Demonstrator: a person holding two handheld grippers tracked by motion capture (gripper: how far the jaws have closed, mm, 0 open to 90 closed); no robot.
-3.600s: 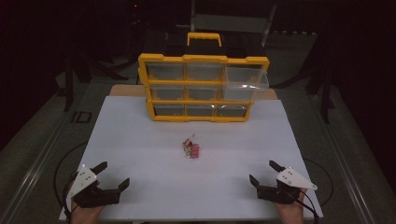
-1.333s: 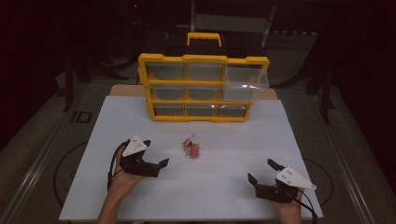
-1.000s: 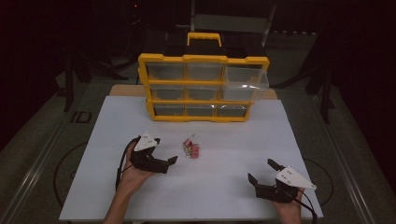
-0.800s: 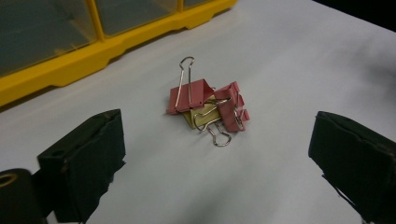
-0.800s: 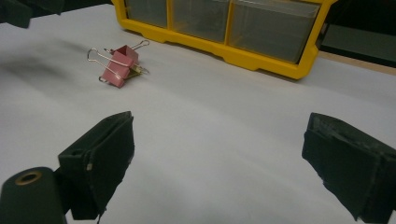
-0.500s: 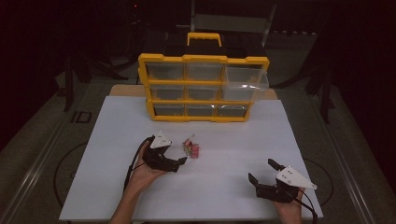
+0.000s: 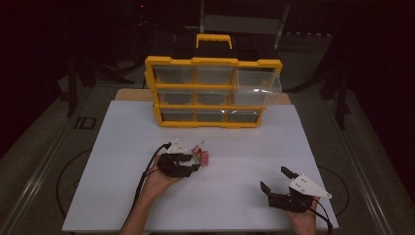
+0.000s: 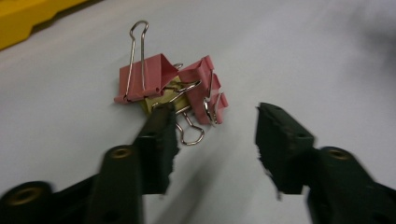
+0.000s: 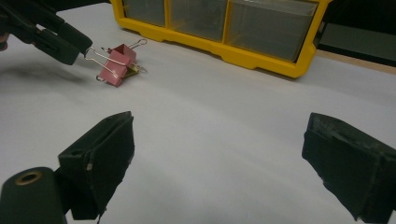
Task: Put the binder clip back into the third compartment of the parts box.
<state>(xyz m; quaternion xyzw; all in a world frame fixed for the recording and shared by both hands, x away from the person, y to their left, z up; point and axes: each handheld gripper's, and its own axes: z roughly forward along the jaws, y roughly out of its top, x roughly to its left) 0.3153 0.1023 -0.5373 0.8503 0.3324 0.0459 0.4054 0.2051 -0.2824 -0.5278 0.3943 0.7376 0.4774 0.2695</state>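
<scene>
A small heap of pink binder clips (image 7: 202, 156) with wire handles lies mid-table on the white board (image 7: 117, 161). My left gripper (image 7: 194, 163) has its tips right at the heap. In the left gripper view the clips (image 8: 159, 81) sit just beyond the jaws. The left gripper (image 8: 212, 112) has just been closing, and a gap remains. One wire loop lies by the left jaw, and nothing is pinched. My right gripper (image 7: 276, 180) rests open near the front right. From the right gripper (image 9: 219, 122) the clips (image 9: 116, 63) appear far off at the upper left.
A yellow drawer organizer (image 7: 213, 93) with clear drawers stands at the back of the board. Its top right drawer (image 7: 257, 83) is pulled out. Dark floor surrounds the table.
My left gripper has moved forward and right, up to the binder clips, and its jaws have narrowed. The right gripper has stayed where it was.
</scene>
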